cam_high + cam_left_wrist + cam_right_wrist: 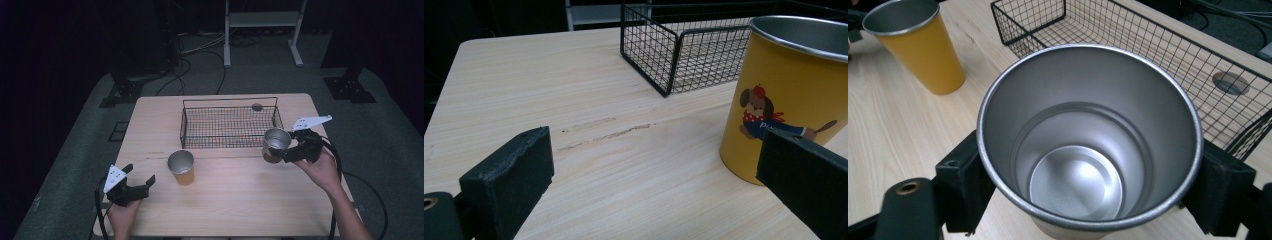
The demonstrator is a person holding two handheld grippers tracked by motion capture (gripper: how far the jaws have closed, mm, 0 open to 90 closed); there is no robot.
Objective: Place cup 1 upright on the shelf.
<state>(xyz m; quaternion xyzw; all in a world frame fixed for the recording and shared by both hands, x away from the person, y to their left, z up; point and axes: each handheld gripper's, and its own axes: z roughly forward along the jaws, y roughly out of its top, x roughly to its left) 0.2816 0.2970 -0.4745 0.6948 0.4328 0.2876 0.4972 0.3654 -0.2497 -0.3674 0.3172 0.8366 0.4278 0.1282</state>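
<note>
A yellow cup (182,169) with a steel inside and a cartoon dog print (784,100) stands upright on the wooden table (240,200), in front of the wire basket (227,125). My left gripper (140,173) is open near the table's front left; the yellow cup sits just beyond its right jaw (654,190). My right gripper (281,152) is shut on a second steel-lined cup (276,142), one jaw on each side of its wall (1091,187). That cup (1088,150) is upright and empty, beside the basket's front right corner. The yellow cup (923,50) is also empty.
The black wire basket (659,50) is empty and stands at the back middle of the table (1158,50). A round hole (257,106) in the tabletop lies behind it. Bare wood spreads between the two grippers. Cables and stand legs (227,45) are on the floor beyond.
</note>
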